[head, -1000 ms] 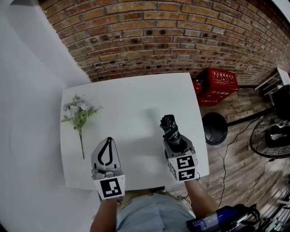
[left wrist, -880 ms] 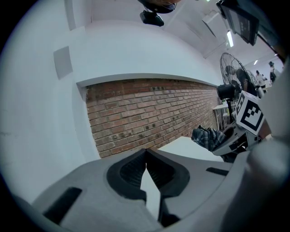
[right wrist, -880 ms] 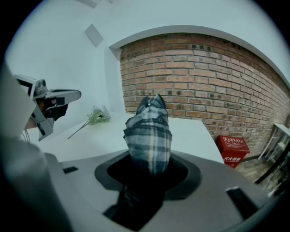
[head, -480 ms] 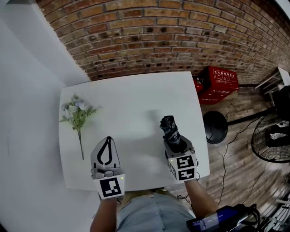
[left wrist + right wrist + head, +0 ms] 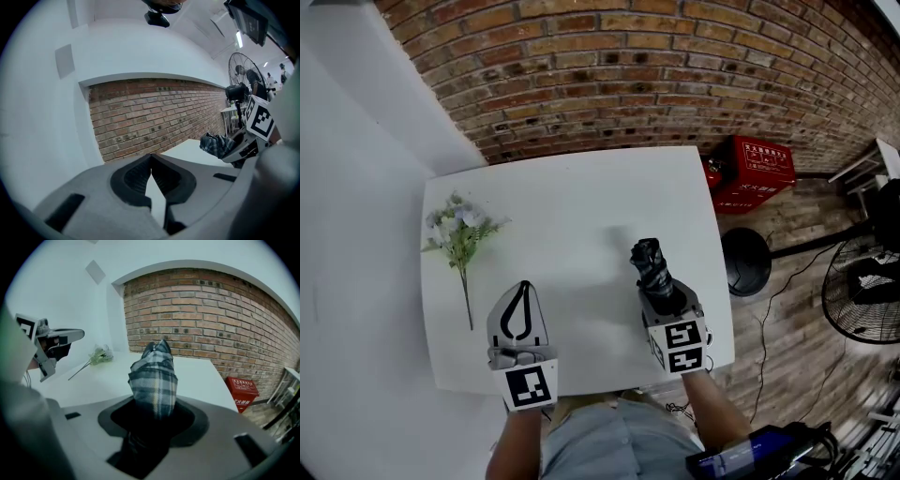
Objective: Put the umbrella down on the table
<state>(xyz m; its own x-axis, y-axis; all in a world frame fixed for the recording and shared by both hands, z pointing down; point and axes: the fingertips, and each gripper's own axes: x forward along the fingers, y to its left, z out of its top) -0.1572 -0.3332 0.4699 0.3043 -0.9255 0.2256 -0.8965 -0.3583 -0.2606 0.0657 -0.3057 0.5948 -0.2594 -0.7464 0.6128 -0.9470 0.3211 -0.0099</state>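
A folded umbrella in dark plaid cloth sticks out forward from my right gripper, whose jaws are shut on it above the right part of the white table. In the right gripper view the umbrella fills the gap between the jaws and points toward the brick wall. My left gripper hovers over the table's near left part with its jaws shut and nothing held. In the left gripper view its tips meet, and the umbrella shows at the right.
A sprig of pale artificial flowers lies near the table's left edge. A brick wall runs behind the table. On the wooden floor to the right stand a red box, a round black base and a fan.
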